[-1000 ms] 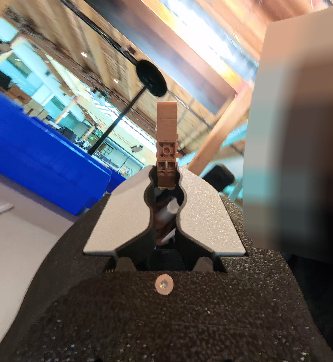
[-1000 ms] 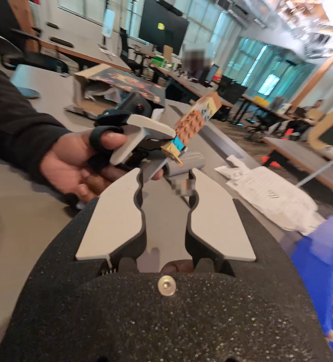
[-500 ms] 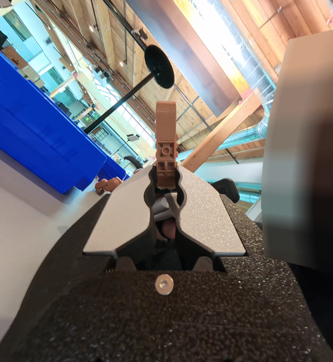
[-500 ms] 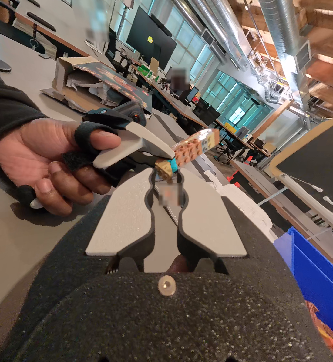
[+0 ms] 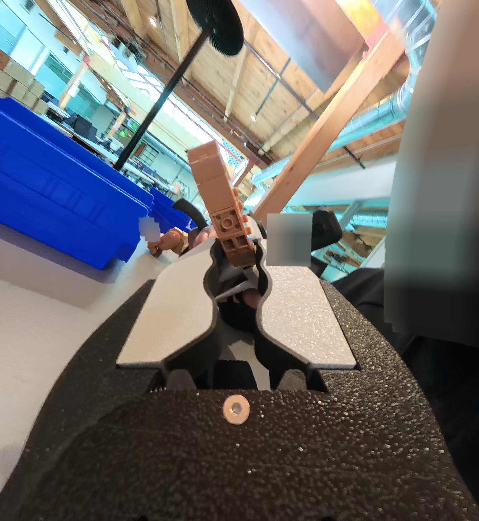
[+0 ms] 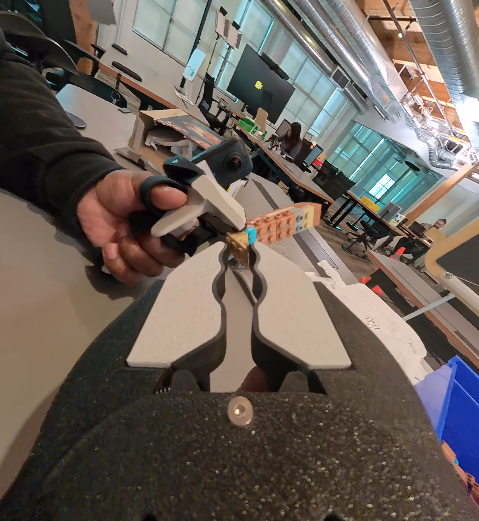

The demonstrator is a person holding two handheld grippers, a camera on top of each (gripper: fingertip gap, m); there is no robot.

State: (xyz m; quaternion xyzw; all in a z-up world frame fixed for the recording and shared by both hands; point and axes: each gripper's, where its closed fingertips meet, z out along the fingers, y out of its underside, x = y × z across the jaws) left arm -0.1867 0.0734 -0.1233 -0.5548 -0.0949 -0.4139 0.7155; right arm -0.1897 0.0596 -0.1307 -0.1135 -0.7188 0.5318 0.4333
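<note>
Both grippers are the same build: a chunky body in black grainy foam-like stuff with little shiny flecks, and one round silver hex screw sunk dead centre near the front edge. The fingers are flat light-grey plates with a pebbly finish, each edged along the inside by a wavy black pad. Seen from the right wrist view, the left gripper has a black round-lensed camera on top and black fabric loops around the person's hand. The sleeve is plain black and soft looking.
</note>
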